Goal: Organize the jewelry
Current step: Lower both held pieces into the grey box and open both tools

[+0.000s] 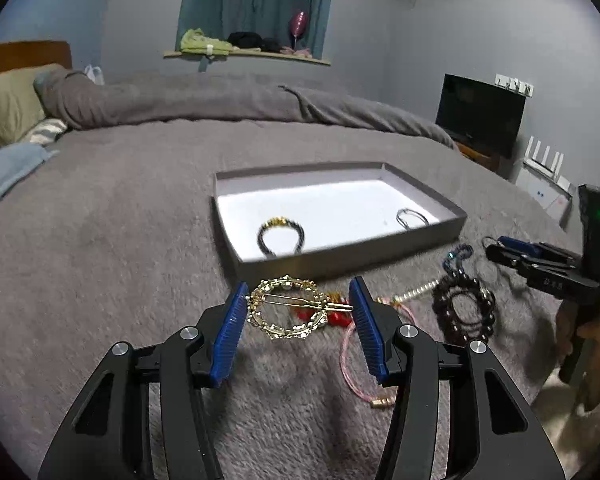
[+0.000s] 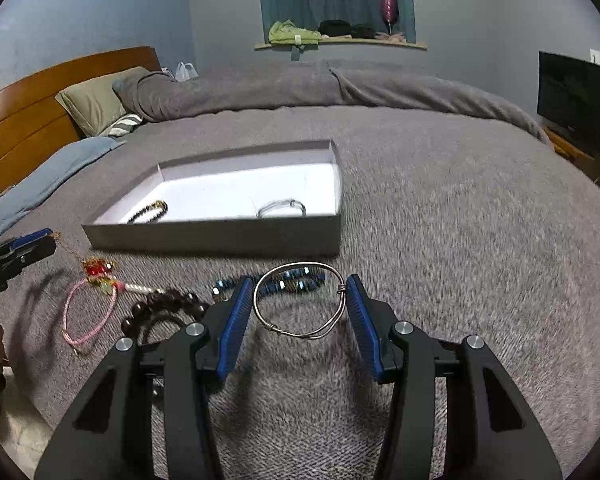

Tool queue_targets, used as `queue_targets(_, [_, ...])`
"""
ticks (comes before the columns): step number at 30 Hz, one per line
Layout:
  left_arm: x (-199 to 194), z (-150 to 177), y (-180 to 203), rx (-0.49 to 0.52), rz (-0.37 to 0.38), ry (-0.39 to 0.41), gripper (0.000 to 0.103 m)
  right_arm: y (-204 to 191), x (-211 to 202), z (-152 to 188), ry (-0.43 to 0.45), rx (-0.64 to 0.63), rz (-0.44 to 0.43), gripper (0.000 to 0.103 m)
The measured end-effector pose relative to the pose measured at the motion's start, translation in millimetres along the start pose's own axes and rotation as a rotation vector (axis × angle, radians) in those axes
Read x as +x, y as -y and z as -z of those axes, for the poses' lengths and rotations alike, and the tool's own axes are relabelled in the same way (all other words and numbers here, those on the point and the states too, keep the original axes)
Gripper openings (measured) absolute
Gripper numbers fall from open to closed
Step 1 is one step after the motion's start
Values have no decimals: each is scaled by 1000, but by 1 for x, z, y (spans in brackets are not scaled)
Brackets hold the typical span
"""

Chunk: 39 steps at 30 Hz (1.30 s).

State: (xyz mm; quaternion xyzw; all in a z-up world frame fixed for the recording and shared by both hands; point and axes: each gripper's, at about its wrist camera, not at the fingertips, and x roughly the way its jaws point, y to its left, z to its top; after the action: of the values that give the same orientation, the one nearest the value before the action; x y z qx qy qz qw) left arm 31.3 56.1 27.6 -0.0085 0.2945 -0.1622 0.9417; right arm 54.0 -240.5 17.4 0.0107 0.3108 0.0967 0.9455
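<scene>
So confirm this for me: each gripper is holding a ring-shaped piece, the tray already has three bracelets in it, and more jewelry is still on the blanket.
Wrong on the count: the tray holds two pieces, not three, a dark beaded bracelet and a silver bangle, as the left wrist view shows. The rest stands: the left gripper holds the gold hair clip, the right gripper a wire bangle, and jewelry remains on the blanket.

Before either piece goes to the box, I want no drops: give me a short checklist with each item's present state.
1. Gold hair clip spanned by left gripper pads: ok.
2. Silver wire bangle spanned by right gripper pads: ok.
3. Both held off the blanket: ok, shadows show beneath.
4. Grip firmness: cannot tell.
5. Bare floor in the grey box between beaded bracelet and silver bangle: ok.
6. Pink cord bracelet not snagged on the left gripper: cannot tell.
</scene>
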Motion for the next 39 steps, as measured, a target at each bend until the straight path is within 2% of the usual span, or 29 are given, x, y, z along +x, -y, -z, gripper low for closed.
queue_targets(12, [-2, -68, -14, 20, 11, 54, 54, -13, 1, -59, 79, -39, -37, 48])
queue_targets(15, [10, -81, -15, 33, 12, 30, 54, -17, 7, -72, 85, -57, -39, 48])
queue_targets(17, [30, -91, -16, 53, -14, 3, 54, -19, 19, -84, 73, -59, -45, 48])
queue_targets(22, [96, -114, -24, 57, -16, -121, 54, -20, 65, -115, 9, -75, -39, 48])
queue_targets(29, [173, -126, -36, 81, -80, -269, 54, -22, 134, -142, -126, -101, -7, 48])
queue_targets(39, [211, -121, -45, 128, -100, -400, 54, -21, 190, -140, -314, -148, 24, 48])
